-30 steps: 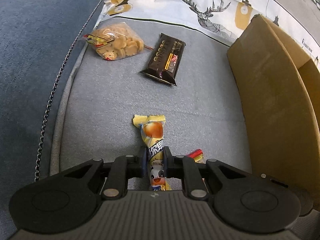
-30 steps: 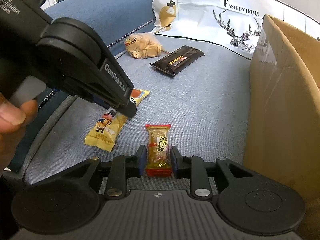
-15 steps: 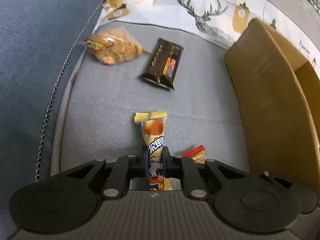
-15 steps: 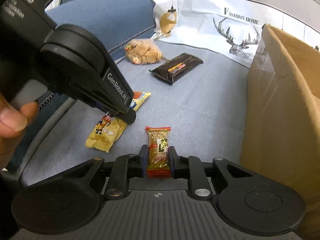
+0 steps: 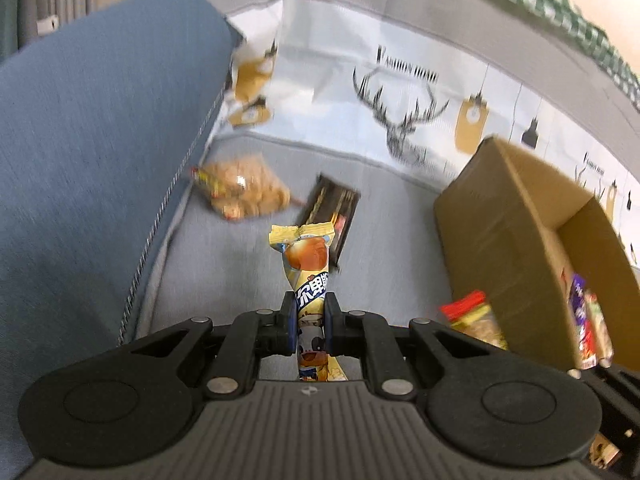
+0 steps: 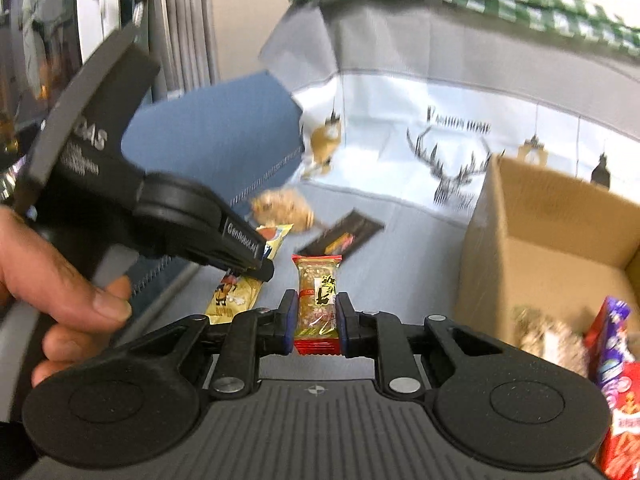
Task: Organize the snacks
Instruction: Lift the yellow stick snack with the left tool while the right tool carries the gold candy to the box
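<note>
On the sofa cushion (image 5: 224,280), a blurred biscuit bag (image 5: 244,192) lies left of a dark bar (image 5: 336,212), with the open box (image 5: 516,240) at the right holding packets. The left hand-held gripper (image 5: 311,322) pinches a yellow cartoon pack (image 5: 310,276), twisted and raised. The right hand-held gripper (image 6: 316,322) clamps a clear, red-ended nut bar (image 6: 318,296) beside the box (image 6: 532,240).

- Two claws: left claw (image 5: 307,322) and right claw (image 6: 316,320).
- One yellow snack (image 5: 310,276), in the left claw.
- One red-edged bar (image 6: 318,292), in the right claw.
- One biscuit bag (image 5: 244,192).
- One dark bar (image 5: 334,212).
- One box (image 5: 504,240), with several packets inside; blur hid their number.
</note>
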Available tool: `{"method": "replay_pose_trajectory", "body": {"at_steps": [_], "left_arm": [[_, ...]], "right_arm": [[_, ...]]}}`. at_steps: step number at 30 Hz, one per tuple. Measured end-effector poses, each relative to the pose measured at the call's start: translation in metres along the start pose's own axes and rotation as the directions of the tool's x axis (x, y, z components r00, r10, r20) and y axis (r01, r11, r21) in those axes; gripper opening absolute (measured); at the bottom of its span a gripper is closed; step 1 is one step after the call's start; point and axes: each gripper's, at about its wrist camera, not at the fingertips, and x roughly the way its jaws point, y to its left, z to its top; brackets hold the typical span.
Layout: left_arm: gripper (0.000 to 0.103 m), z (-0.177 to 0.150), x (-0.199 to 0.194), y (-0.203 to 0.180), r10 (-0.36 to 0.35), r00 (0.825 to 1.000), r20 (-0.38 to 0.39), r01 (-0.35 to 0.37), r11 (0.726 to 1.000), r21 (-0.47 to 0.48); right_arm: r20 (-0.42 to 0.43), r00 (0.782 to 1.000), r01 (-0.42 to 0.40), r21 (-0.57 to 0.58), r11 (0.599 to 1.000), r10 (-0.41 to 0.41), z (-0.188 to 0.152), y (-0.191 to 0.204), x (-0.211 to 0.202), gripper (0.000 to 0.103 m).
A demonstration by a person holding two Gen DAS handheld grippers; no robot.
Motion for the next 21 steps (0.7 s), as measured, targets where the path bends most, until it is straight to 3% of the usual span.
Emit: {"method": "replay_pose_trajectory", "body": {"at_steps": [5, 16, 21], "left_arm": [[0.013, 0.007, -0.018, -0.009, -0.008, 0.999, 0.049, 0.008, 1.0, 0.008], [0.013, 0.013, -0.04, -0.048, -0.071, 0.987, 0.141, 0.066, 0.997, 0.041], [0.013, 0.013, -0.046, -0.066, -0.116, 0.973, 0.199, 0.107, 0.993, 0.054]], "right_arm": [[0.078, 0.997, 0.013, -0.004, 1.0, -0.012, 0.01, -0.009, -0.024, 0.021], [0.166, 0.984, 0.054, 0.033, 0.998, -0.059, 0.016, -0.05, -0.062, 0.021], [0.191, 0.978, 0.077, 0.055, 0.996, -0.086, 0.016, -0.069, -0.073, 0.021]]}}
